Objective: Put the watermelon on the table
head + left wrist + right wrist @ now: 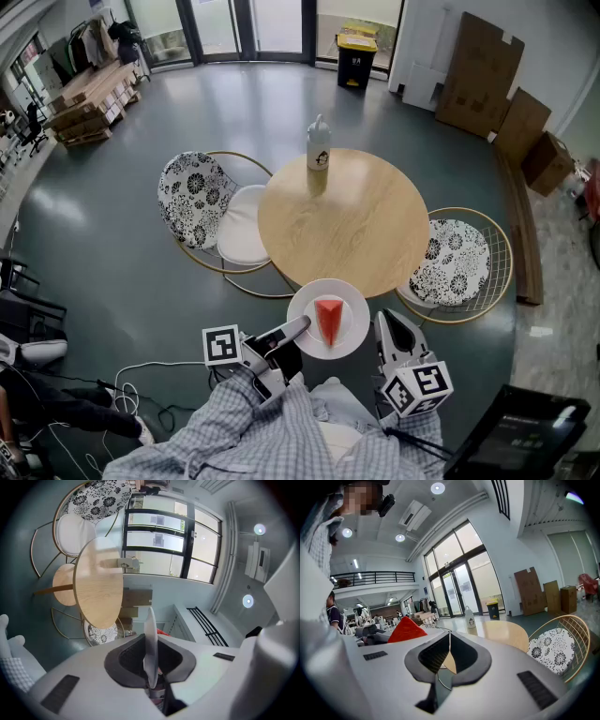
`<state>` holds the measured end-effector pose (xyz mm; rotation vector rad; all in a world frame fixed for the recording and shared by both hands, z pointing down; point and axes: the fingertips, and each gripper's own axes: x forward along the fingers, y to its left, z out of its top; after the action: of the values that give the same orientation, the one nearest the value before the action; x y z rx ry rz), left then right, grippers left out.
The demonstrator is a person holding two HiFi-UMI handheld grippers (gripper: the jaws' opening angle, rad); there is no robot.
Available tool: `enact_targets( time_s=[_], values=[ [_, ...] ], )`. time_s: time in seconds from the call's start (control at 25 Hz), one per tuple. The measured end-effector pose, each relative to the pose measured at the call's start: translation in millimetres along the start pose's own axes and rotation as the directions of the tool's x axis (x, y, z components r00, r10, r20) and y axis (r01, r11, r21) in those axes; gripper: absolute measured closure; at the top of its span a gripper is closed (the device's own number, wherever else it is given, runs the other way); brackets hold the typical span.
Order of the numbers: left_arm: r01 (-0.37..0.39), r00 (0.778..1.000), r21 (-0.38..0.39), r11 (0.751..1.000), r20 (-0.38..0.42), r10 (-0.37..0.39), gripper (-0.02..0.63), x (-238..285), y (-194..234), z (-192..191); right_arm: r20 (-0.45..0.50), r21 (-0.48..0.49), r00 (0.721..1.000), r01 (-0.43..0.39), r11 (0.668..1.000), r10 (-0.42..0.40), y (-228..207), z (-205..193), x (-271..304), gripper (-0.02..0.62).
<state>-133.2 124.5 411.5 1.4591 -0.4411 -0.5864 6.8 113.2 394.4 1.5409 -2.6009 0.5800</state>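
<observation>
A red watermelon wedge (329, 321) stands on a white plate (305, 314) held in the air at the near edge of the round wooden table (347, 220). My left gripper (302, 325) is shut on the plate's left rim. In the left gripper view the plate (150, 639) runs edge-on between the pads of this gripper (150, 667). My right gripper (386, 319) hovers just right of the plate and apart from it. Its jaws (450, 660) stand a little open with nothing between them, and the watermelon (405, 631) shows to their left.
A white bottle (319, 143) stands at the table's far edge. Patterned wire chairs flank the table at left (202, 197) and right (459, 262). Cardboard boxes (483, 75) lean on the far right wall. Cables (131, 394) lie on the floor at my left.
</observation>
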Motion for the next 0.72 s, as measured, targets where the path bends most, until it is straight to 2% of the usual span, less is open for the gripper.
enact_targets(
  time_s=[0.44, 0.72],
  values=[
    [0.003, 1.000, -0.005, 1.000, 0.004, -0.002, 0.565, -0.4, -0.9, 1.0, -0.018, 0.025, 0.999, 0.032, 0.999, -0.031, -2.0, 1.1, 0.6, 0.580],
    [-0.001, 1.000, -0.001, 1.000, 0.006, 0.001, 0.565, -0.7, -2.0, 1.3, -0.042, 0.164, 0.998, 0.052, 0.985, -0.046, -11.5, -5.5, -0.3, 0.580]
  ],
)
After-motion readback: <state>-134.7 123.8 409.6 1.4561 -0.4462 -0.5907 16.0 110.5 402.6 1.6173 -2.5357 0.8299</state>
